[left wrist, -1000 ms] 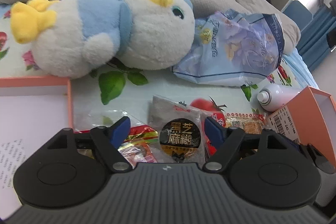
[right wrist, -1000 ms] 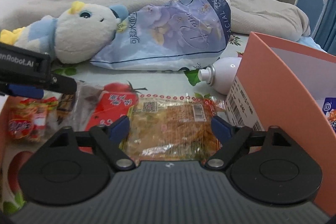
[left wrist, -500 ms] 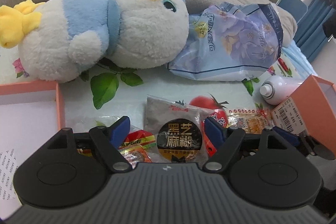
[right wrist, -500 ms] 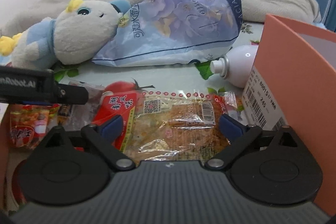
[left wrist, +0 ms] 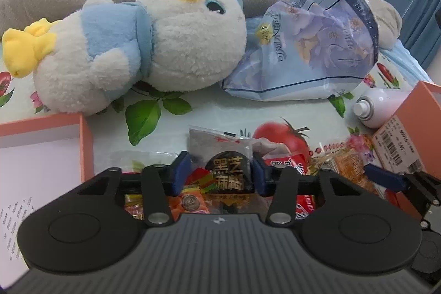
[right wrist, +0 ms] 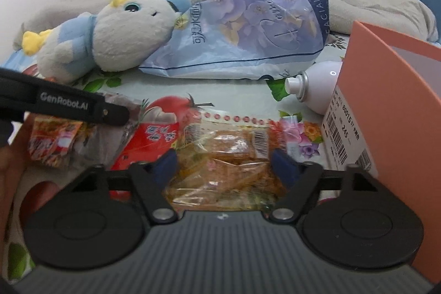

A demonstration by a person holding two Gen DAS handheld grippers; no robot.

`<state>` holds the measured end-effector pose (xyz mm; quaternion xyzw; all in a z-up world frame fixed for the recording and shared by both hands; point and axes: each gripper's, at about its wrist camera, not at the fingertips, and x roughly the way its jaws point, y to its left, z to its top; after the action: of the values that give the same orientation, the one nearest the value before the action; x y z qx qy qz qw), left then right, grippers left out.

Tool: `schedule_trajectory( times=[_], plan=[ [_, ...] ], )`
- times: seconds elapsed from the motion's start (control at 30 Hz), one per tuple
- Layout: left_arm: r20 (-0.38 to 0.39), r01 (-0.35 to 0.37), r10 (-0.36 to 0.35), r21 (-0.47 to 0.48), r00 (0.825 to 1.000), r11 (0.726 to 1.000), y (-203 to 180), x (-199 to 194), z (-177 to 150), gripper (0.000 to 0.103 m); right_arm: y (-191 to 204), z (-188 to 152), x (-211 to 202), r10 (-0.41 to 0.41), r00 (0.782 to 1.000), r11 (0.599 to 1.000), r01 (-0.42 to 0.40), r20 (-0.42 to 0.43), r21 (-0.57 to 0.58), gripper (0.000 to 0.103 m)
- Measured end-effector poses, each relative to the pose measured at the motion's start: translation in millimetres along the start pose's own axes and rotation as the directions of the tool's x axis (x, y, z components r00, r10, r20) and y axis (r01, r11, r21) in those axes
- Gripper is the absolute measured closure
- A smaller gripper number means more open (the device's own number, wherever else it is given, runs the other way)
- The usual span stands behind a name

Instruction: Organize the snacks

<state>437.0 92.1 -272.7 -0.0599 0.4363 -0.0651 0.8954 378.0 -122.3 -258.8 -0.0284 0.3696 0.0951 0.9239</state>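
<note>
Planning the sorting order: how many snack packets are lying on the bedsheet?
4 visible: candy packet far left, black sesame packet between the left gripper fingers, red packet, clear orange packet before the right gripper. Overlaps could hide more.

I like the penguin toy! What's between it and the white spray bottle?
The blue flowery tissue bag lies between the plush toy and spray bottle, clearest in the right wrist view.

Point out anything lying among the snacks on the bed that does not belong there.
A white spray bottle lies on its side against the orange box, beside the snack packets. A plush toy and a facial tissue pack lie just behind. None are snacks.
</note>
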Motion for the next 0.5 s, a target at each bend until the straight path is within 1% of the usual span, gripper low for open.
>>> schedule_trajectory(
  times=[0.03,0.07,0.1,0.17,0.23,0.37,0.5],
  plan=[
    [0.001,0.006,-0.006,-0.008,1.0,1.0,0.1,-3.1,0.2,0.062,1.6,0.0,-2.1,0.007,1.0,1.0,-0.007,-0.001,-0.013,0.047],
    [0.003,0.009,-0.009,-0.019,1.0,1.0,0.4,-5.5,0.3,0.065,4.0,0.3,-4.9,0.009,1.0,1.0,-0.009,-0.003,-0.025,0.052],
    [0.004,0.013,-0.013,-0.027,1.0,1.0,0.5,-7.9,0.3,0.067,6.0,0.2,-7.3,0.01,1.0,0.999,-0.01,-0.005,-0.032,0.054],
    [0.004,0.016,-0.016,-0.032,1.0,0.999,-0.3,-13.5,-0.4,0.075,9.1,-1.8,-13.6,0.02,1.0,0.999,-0.02,-0.007,-0.047,0.061],
    [0.005,0.015,-0.015,-0.038,1.0,0.999,-1.2,-19.4,-1.7,0.079,7.7,-3.7,-21.7,0.03,1.0,0.999,-0.03,-0.004,-0.032,0.066],
    [0.008,0.016,-0.016,-0.056,1.0,0.998,-1.9,-31.6,-6.5,0.086,3.5,-9.1,-37.3,0.047,0.999,0.999,-0.047,-0.009,-0.008,0.068],
    [0.011,0.012,-0.012,-0.067,1.0,0.998,-5.4,-44.2,-13.6,0.09,3.6,-14.9,-53.3,0.058,0.998,0.998,-0.058,-0.005,-0.012,0.07]
  ],
)
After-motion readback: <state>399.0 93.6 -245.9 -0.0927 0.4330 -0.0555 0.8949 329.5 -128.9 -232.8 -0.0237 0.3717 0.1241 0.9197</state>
